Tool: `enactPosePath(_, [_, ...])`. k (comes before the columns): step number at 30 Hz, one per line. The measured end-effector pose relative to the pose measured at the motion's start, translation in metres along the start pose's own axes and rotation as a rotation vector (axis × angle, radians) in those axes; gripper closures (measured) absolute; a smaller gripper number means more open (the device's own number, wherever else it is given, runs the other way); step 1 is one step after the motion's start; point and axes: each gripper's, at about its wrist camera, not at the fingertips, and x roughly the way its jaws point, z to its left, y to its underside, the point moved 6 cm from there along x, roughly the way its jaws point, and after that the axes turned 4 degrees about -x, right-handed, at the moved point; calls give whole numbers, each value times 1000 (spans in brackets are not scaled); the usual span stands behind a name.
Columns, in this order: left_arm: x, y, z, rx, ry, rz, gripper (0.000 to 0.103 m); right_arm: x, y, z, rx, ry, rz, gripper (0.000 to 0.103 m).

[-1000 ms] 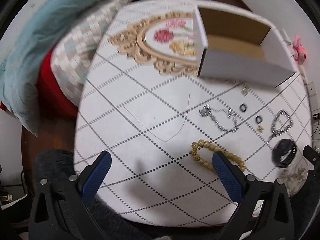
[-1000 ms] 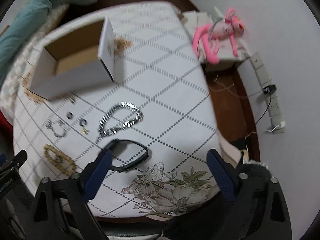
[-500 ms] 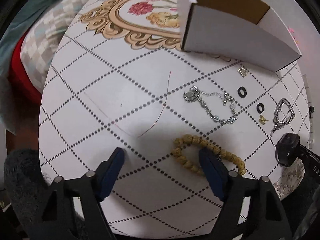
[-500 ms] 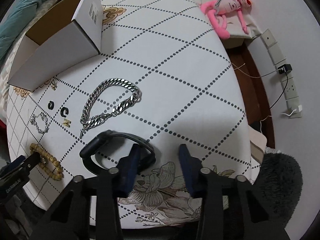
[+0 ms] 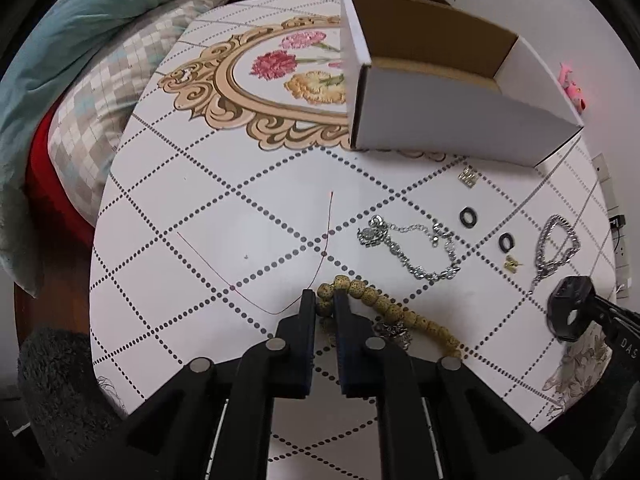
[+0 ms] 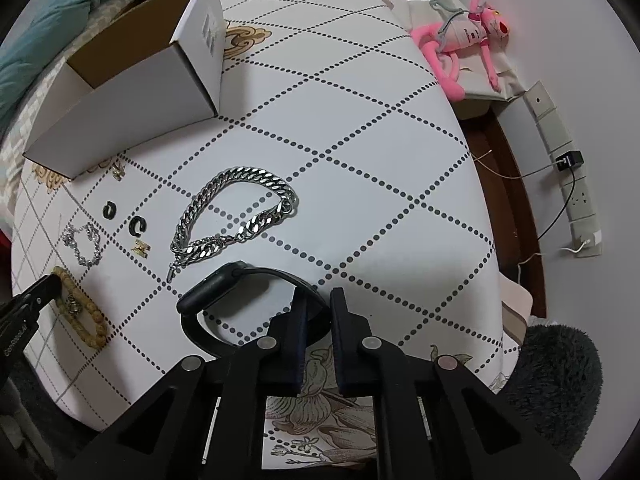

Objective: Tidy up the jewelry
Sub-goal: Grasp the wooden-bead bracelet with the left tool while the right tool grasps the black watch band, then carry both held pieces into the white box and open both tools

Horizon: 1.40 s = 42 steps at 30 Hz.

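My left gripper (image 5: 323, 305) is shut on the near end of a yellow bead bracelet (image 5: 394, 313) lying on the table. My right gripper (image 6: 318, 307) is shut on the strap of a black smartwatch (image 6: 218, 295), which also shows in the left wrist view (image 5: 570, 312). A thick silver chain bracelet (image 6: 236, 216) lies just beyond the watch. A thin silver charm bracelet (image 5: 416, 246), two black rings (image 5: 469, 217) and small gold pieces (image 5: 469, 176) lie between. An open white cardboard box (image 5: 448, 104) stands at the back.
A thin red thread (image 5: 320, 256) curves across the patterned tablecloth (image 5: 200, 208). Pillows and a teal blanket (image 5: 80, 40) lie left of the table. A pink plush toy (image 6: 468, 36) and a power strip (image 6: 576, 192) are on the floor to the right.
Both grippers moved forward and closed: the left onto the yellow bead bracelet, the right onto the black smartwatch strap. Both were open one second ago.
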Motion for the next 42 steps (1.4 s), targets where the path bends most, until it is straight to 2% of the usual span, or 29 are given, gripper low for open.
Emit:
enactPosePath(11, [-48, -5, -8, -5, 94, -86, 97, -37, -7, 13, -8, -110, -71, 94])
enactPosePath(18, [-93, -36, -16, -8, 165, -188, 97, -77, -31, 22, -22, -187, -138, 95])
enactPosePath(25, [-143, -91, -33, 8, 253, -302, 97, -115, -86, 31, -57, -255, -217, 95])
enactPosePath(28, [-143, -118, -39, 12, 272, -307, 97, -123, -114, 40, -75, -254, -244, 95])
enactPosePath(31, [-129, -136, -44, 17, 291, -279, 97, -119, -142, 47, -93, -250, -243, 95])
enactPosePath(39, [-86, -172, -49, 24, 289, -189, 96, -80, -195, 71, -168, -196, -169, 95])
enactPosePath(40, [-82, -176, -49, 24, 287, -180, 96, -76, -199, 73, -176, -189, -164, 95])
enactPosePath(42, [-73, -183, -45, 15, 230, -158, 94, -64, -207, 81, -211, -180, -129, 94])
